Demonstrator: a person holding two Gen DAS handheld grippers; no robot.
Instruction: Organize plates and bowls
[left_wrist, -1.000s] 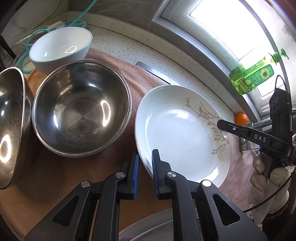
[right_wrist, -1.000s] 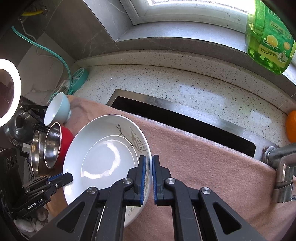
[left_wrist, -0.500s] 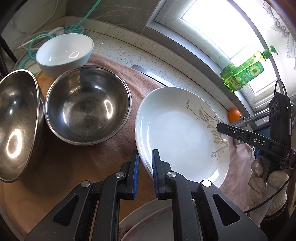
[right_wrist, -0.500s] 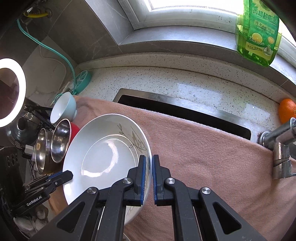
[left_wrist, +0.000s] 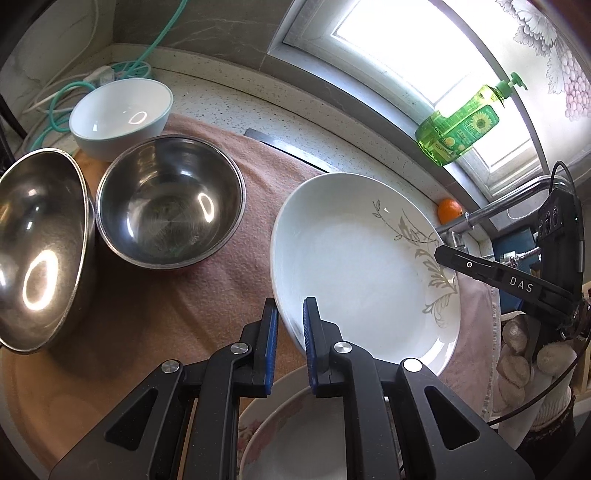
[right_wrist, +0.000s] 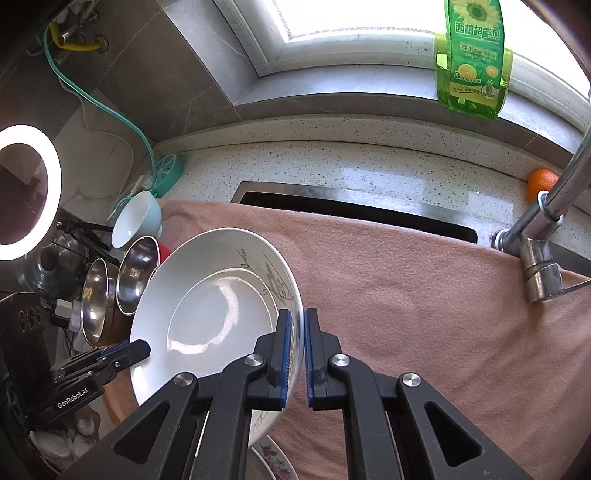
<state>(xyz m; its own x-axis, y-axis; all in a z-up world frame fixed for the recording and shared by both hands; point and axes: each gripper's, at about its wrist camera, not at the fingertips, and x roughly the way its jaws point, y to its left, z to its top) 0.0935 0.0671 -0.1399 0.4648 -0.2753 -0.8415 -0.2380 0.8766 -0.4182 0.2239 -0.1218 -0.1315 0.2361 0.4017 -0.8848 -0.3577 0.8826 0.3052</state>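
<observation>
Nearest, the left gripper (left_wrist: 290, 325) pinches one rim of the white plate (left_wrist: 354, 266), while the right gripper (right_wrist: 297, 343) pinches the opposite rim, so the plate hangs tilted between them above the pink cloth (right_wrist: 424, 295). A flowered plate (left_wrist: 295, 435) lies below. Beyond sit two steel bowls (left_wrist: 170, 199), then a white bowl (left_wrist: 122, 110), and a green soap bottle (left_wrist: 461, 129) on the windowsill.

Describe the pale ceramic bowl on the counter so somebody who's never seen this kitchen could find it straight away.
Start at the window and follow the speckled counter away from the green soap bottle toward the corner with the teal cable. There, on the edge of the pink cloth, stands the pale bowl. Unlike the two steel bowls beside it, it is glossy white inside and pale blue-green outside.
</observation>
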